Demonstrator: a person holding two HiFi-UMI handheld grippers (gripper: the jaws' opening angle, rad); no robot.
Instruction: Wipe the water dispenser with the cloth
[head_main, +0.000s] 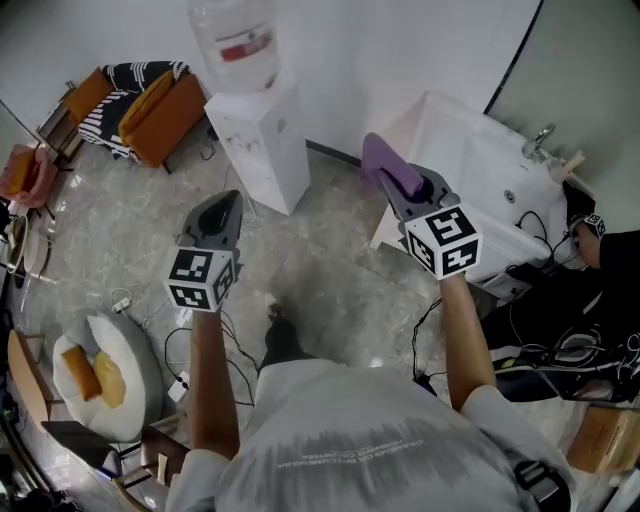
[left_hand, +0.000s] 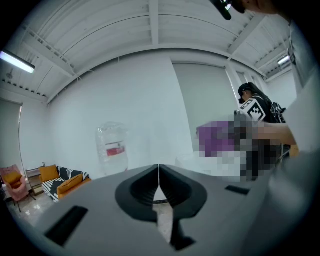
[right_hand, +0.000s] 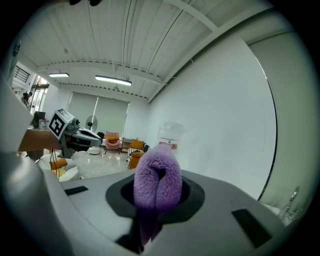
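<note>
The white water dispenser stands against the far wall with a clear bottle on top; the bottle also shows in the left gripper view and faintly as the bottle in the right gripper view. My right gripper is shut on a fluffy purple cloth, whose folded end sticks out past the jaws. It is held up, right of the dispenser and apart from it. My left gripper is shut and empty, its jaws meeting in a thin line, in front of the dispenser.
A white sink unit with a tap stands at the right. An orange and striped sofa is at the back left. A round grey seat and cables lie on the floor at the left. A person in black is at the right.
</note>
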